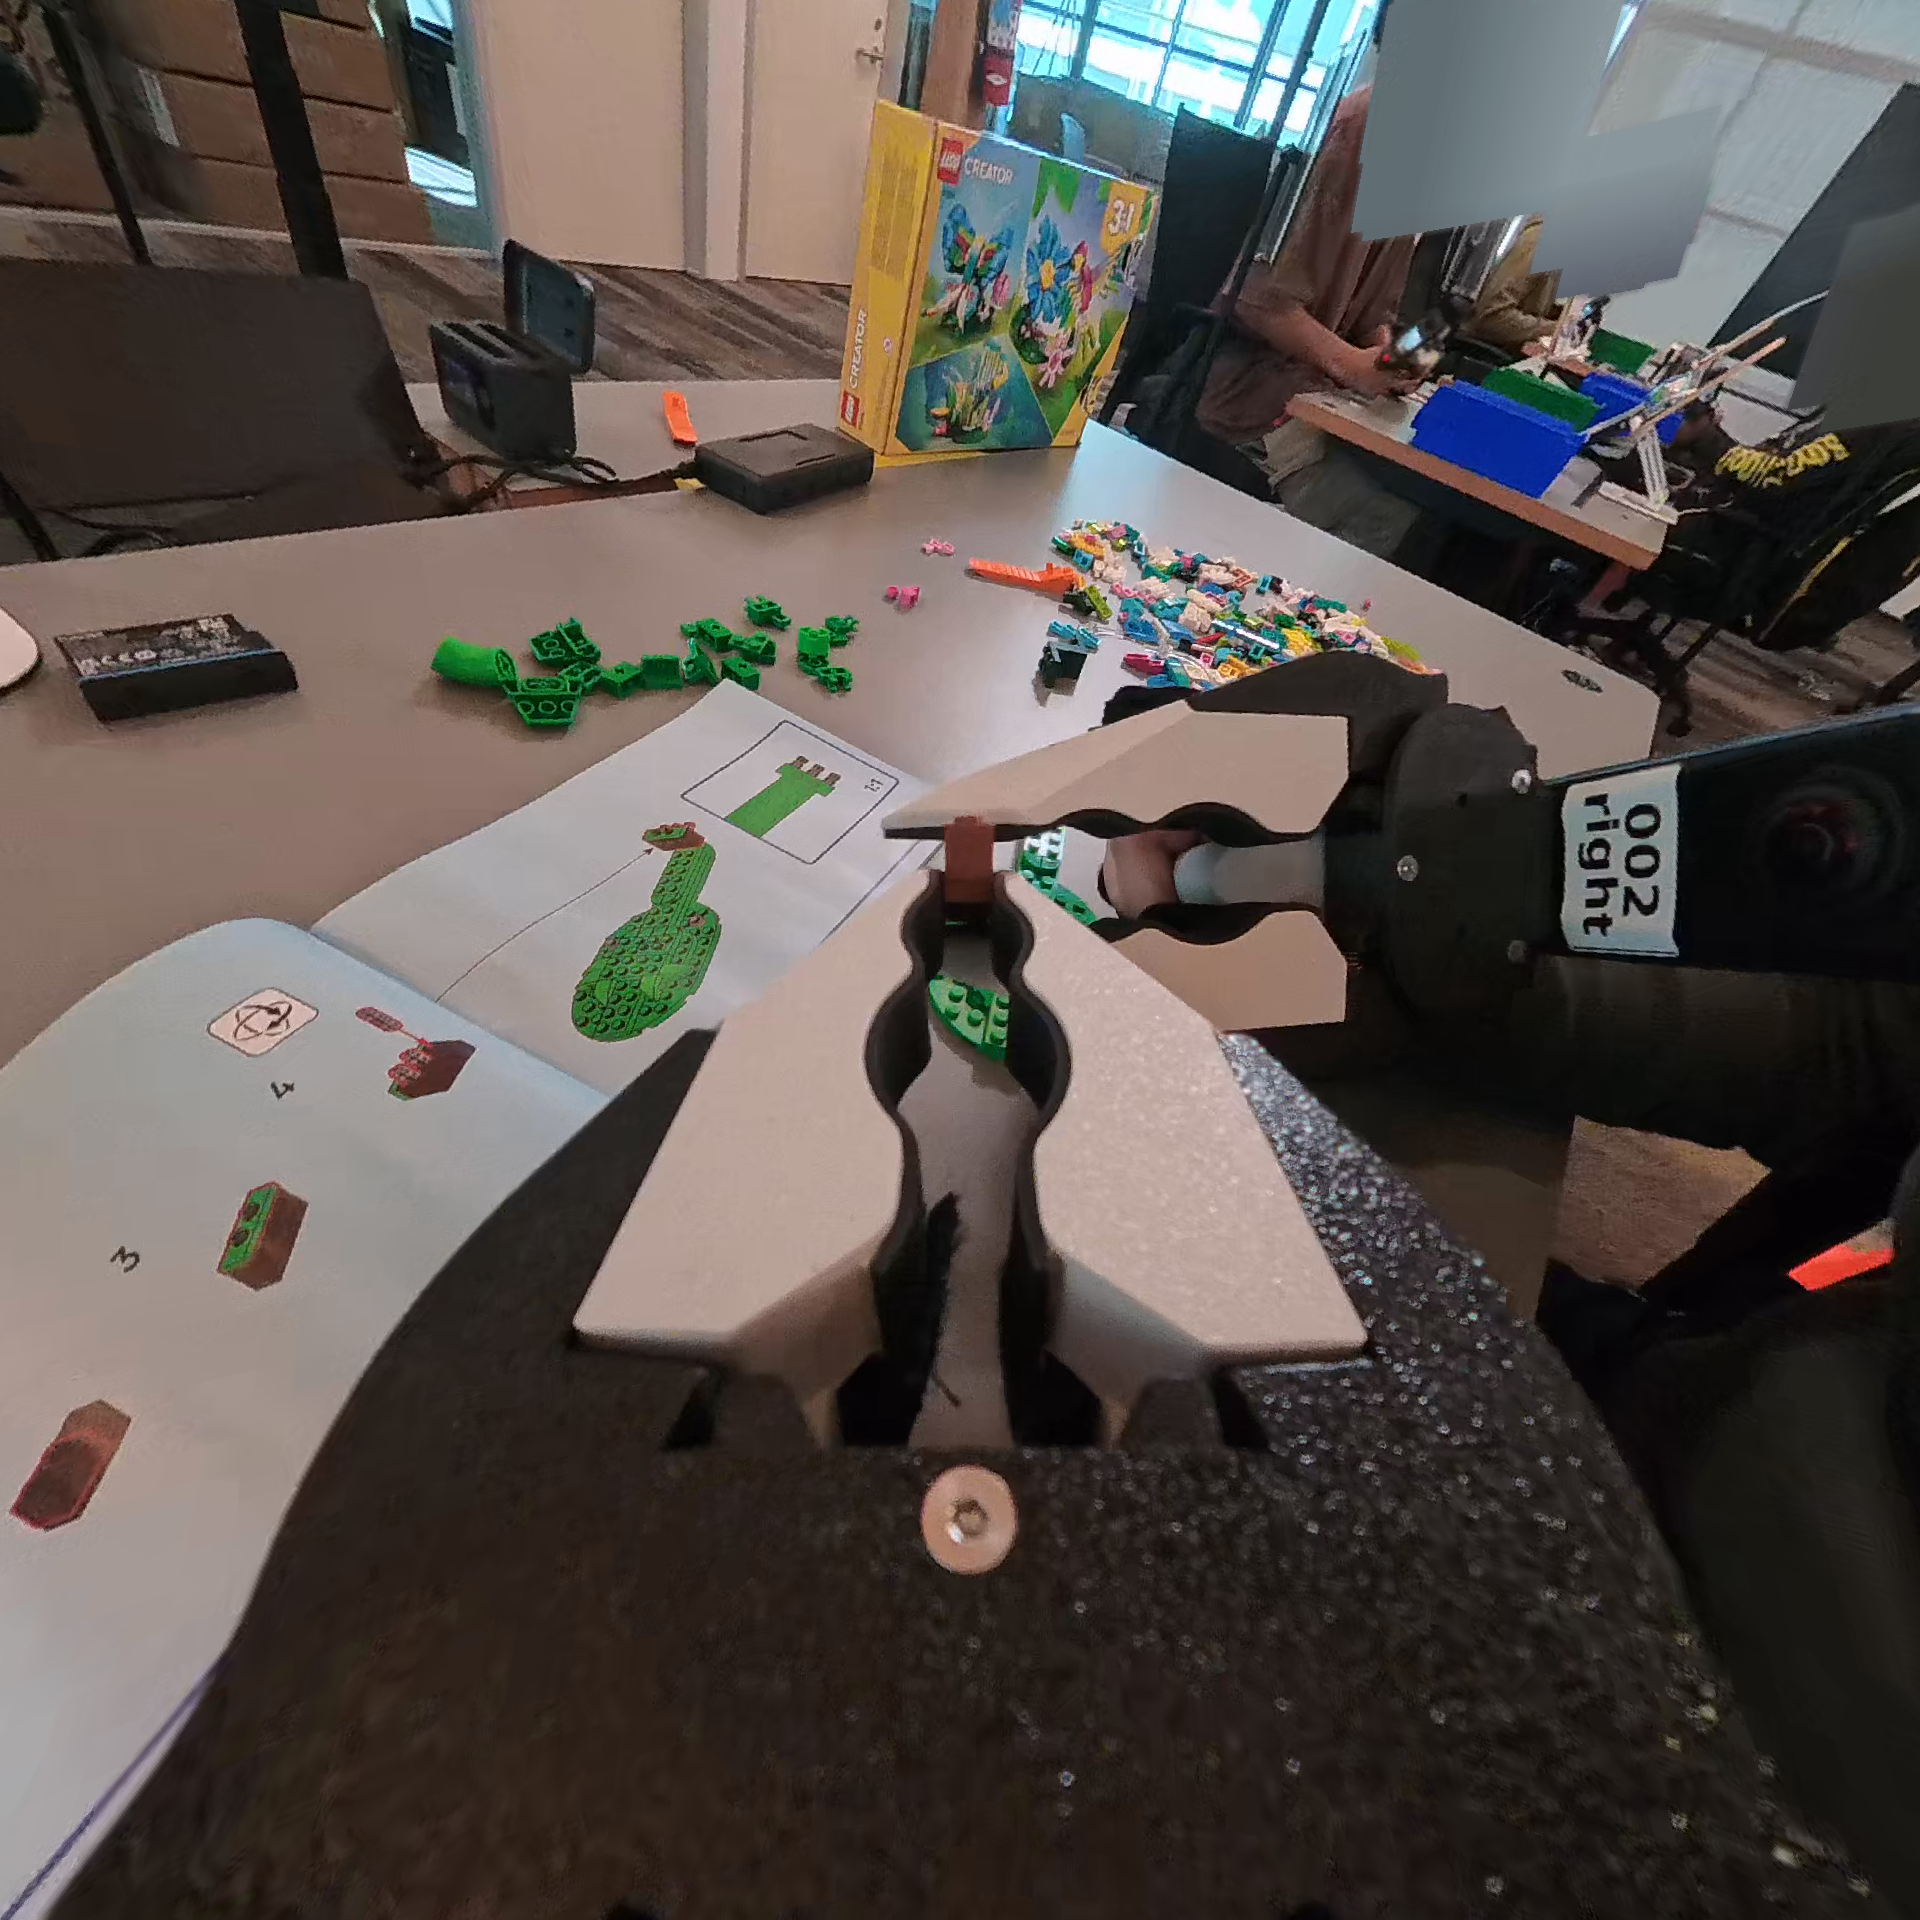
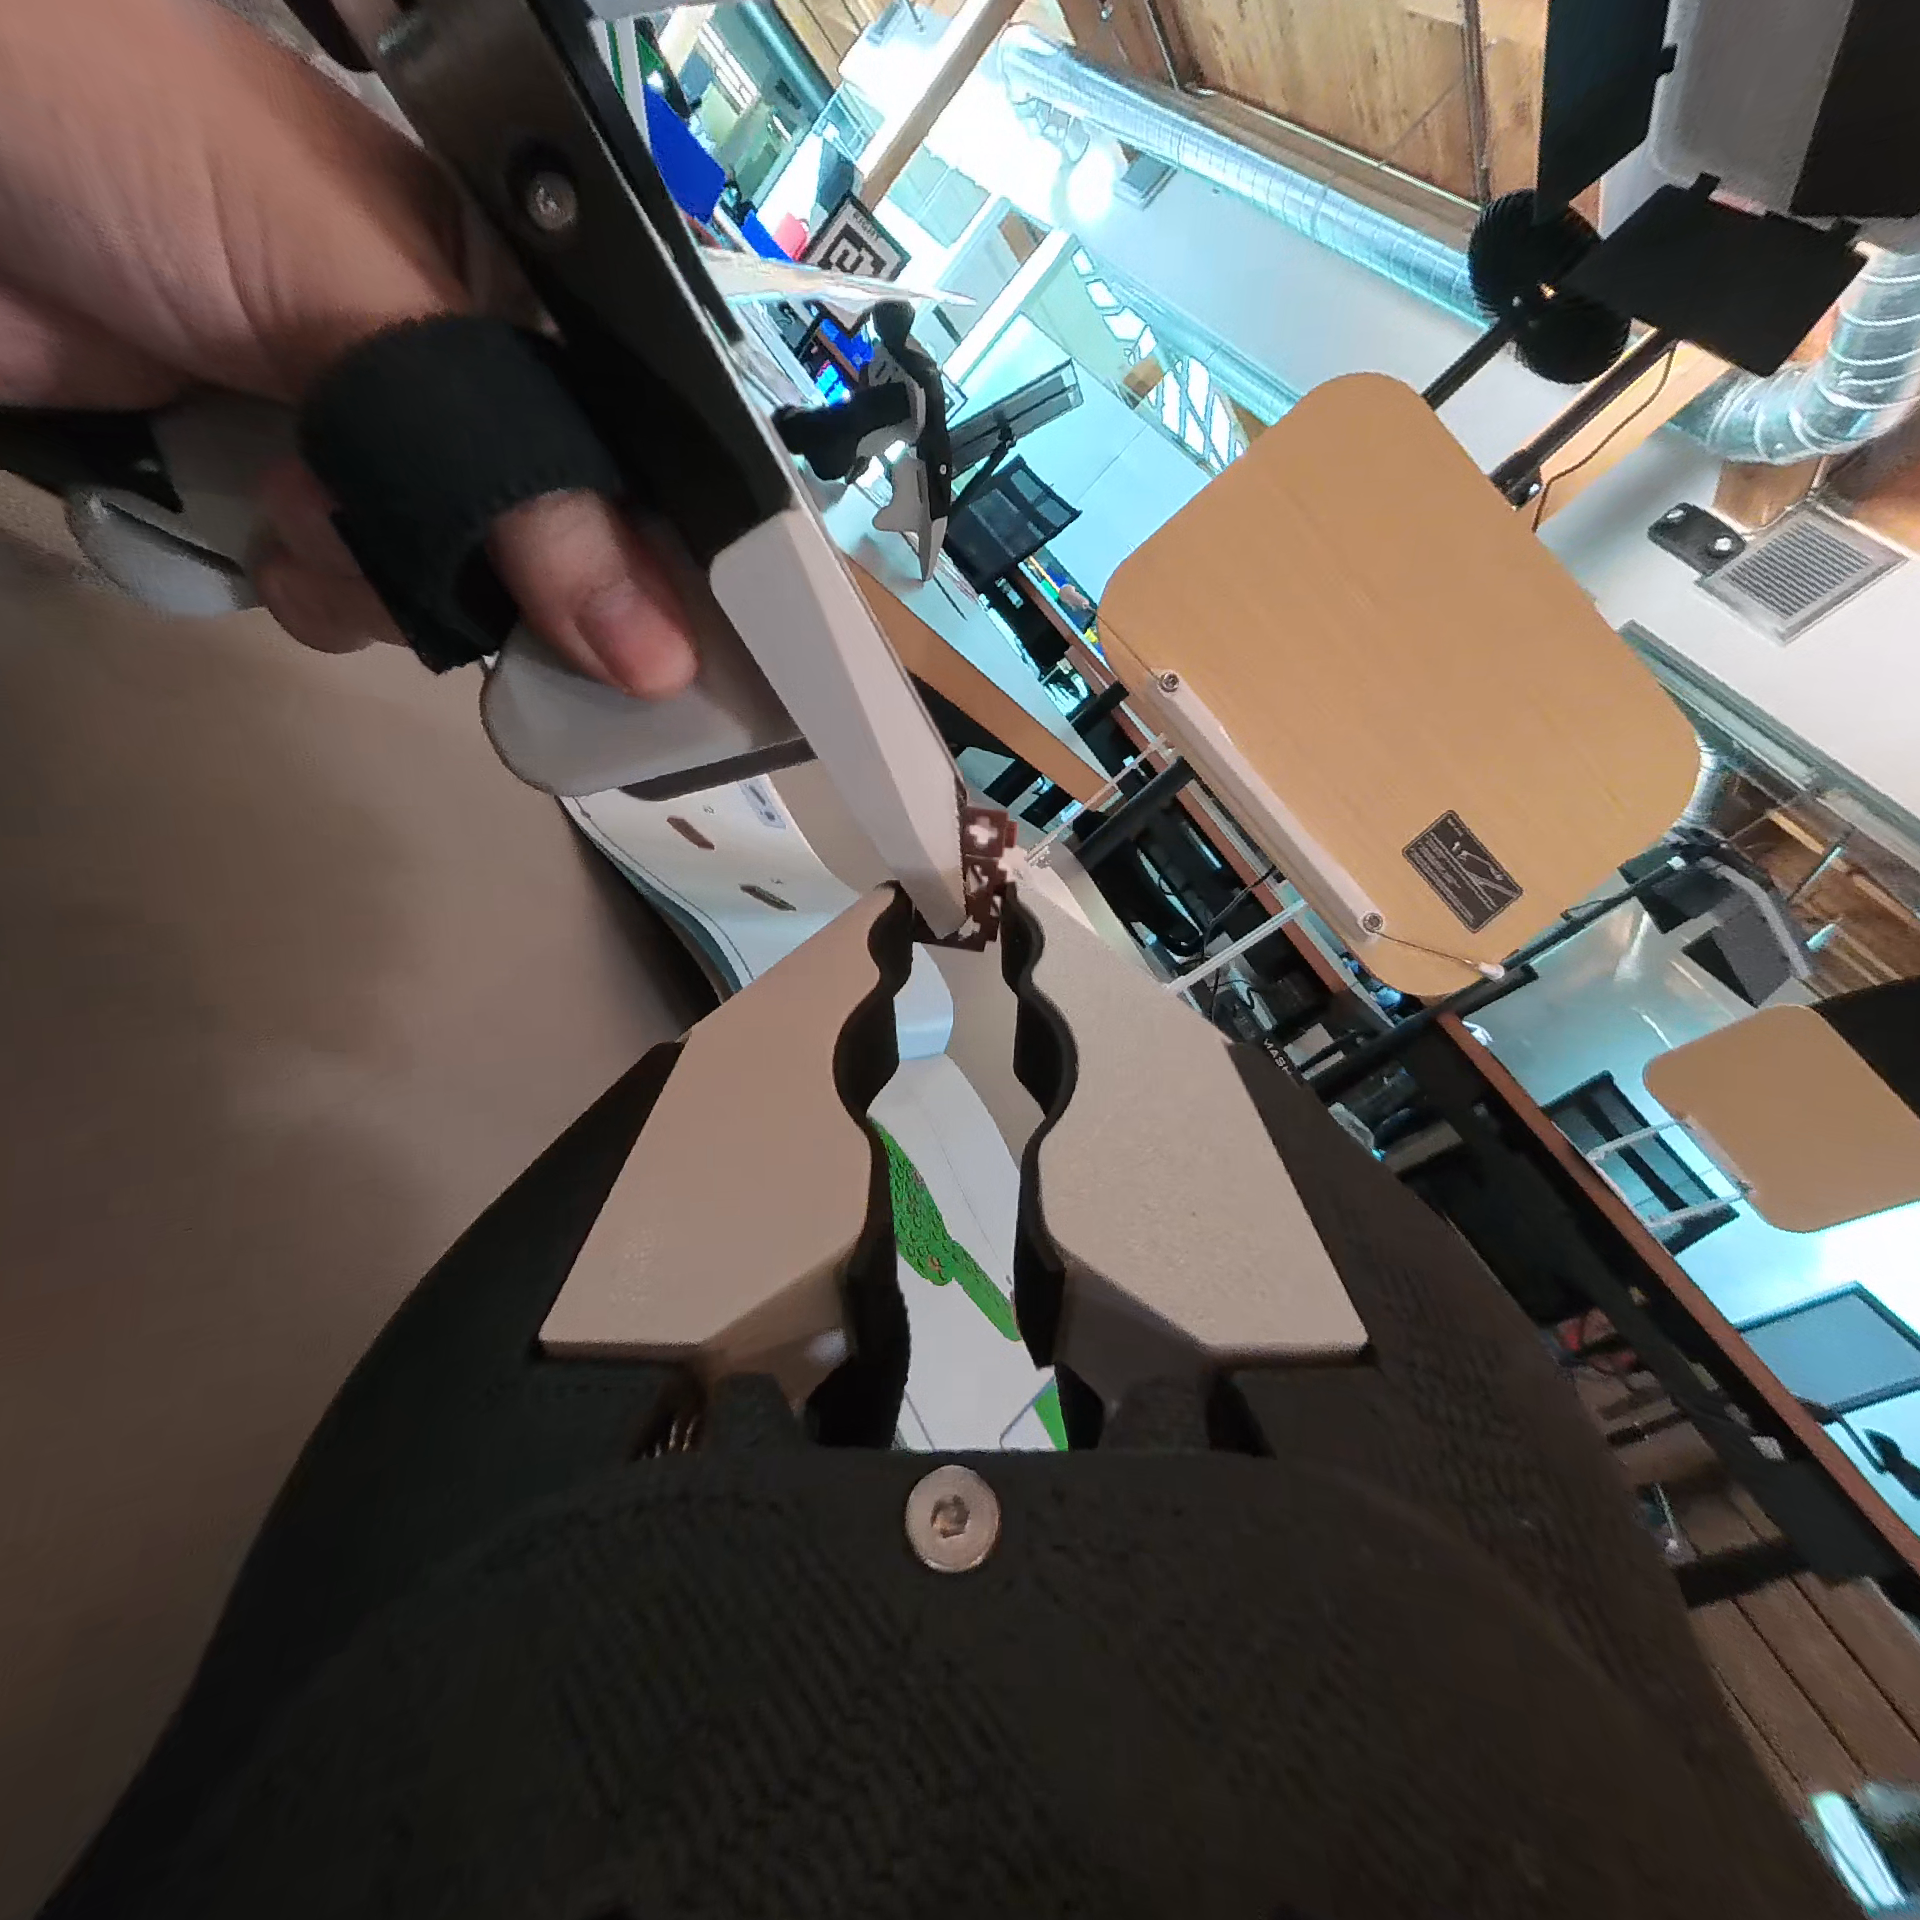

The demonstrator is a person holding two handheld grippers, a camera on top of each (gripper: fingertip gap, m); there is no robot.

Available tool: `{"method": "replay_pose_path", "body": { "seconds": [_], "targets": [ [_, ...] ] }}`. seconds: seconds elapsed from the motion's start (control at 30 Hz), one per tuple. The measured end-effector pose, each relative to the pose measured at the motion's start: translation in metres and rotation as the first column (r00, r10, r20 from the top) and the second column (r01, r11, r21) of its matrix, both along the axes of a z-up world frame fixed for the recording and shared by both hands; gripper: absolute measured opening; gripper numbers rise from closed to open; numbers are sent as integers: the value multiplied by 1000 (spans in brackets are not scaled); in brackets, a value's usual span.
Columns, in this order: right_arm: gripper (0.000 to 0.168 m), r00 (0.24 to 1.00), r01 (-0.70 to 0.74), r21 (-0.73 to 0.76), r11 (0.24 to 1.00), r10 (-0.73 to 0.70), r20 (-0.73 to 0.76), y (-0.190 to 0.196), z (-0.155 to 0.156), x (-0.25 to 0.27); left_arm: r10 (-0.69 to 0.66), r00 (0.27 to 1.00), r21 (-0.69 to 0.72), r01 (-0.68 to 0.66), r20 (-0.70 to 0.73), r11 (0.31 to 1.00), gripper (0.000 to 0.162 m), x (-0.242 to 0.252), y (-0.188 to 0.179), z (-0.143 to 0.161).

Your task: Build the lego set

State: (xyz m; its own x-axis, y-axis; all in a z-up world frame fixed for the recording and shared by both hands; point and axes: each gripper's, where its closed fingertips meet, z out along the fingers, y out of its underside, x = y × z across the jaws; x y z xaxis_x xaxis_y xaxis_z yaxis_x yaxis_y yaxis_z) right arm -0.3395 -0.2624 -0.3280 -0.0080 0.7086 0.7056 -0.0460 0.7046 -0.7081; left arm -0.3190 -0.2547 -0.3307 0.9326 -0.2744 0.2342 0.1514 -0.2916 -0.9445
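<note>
My left gripper [image 1: 966, 891] is shut on a small brown brick [image 1: 966, 857], held above the open instruction booklet [image 1: 499, 935]. My right gripper [image 2: 958, 906] comes in from the right. Its upper finger [image 1: 1101, 779] lies on top of the brick. In the right wrist view the brown brick [image 2: 987, 847] and the tip of a left-gripper finger [image 2: 862, 727] sit between the right gripper's tips, which are closed against them. A green plate [image 1: 971, 1013] lies below on the table, partly hidden by my left fingers.
Loose green pieces [image 1: 644, 665] and a mixed coloured pile [image 1: 1226, 613] lie farther back on the grey table [image 1: 312, 790], with an orange separator [image 1: 1023, 574], the set's box [image 1: 987, 291] and black devices [image 1: 177, 665]. A person sits at another table at the far right. Only a small space, under 4 cm, lies between the two pairs of fingers.
</note>
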Motion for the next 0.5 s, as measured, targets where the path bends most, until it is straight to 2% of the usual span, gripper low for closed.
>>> {"method": "replay_pose_path", "body": {
  "seconds": [0.13,0.2,0.27,0.3,0.37,0.5],
  "targets": [
    [14,998,-61,-5,998,61,4,-10,2,4,-79,994,5,79,-80,997,8,6,-8,4],
    [14,991,-130,-4,992,130,21,-20,-2,6,-85,979,-24,82,-184,996,24,2,-13,0],
    [14,982,-180,-14,984,181,46,-27,-7,8,-153,936,-23,154,-316,988,61,7,-22,0],
    [14,976,-208,-25,978,209,60,-30,-9,8,-177,908,-16,185,-379,983,64,10,-27,1],
    [14,967,-240,-46,970,243,77,-33,-10,10,-203,838,-4,234,-507,972,64,14,-34,2],
    [14,937,-323,-61,944,328,124,-41,-16,16,-209,691,-30,262,-692,965,50,13,-43,-3]
  ]
}}
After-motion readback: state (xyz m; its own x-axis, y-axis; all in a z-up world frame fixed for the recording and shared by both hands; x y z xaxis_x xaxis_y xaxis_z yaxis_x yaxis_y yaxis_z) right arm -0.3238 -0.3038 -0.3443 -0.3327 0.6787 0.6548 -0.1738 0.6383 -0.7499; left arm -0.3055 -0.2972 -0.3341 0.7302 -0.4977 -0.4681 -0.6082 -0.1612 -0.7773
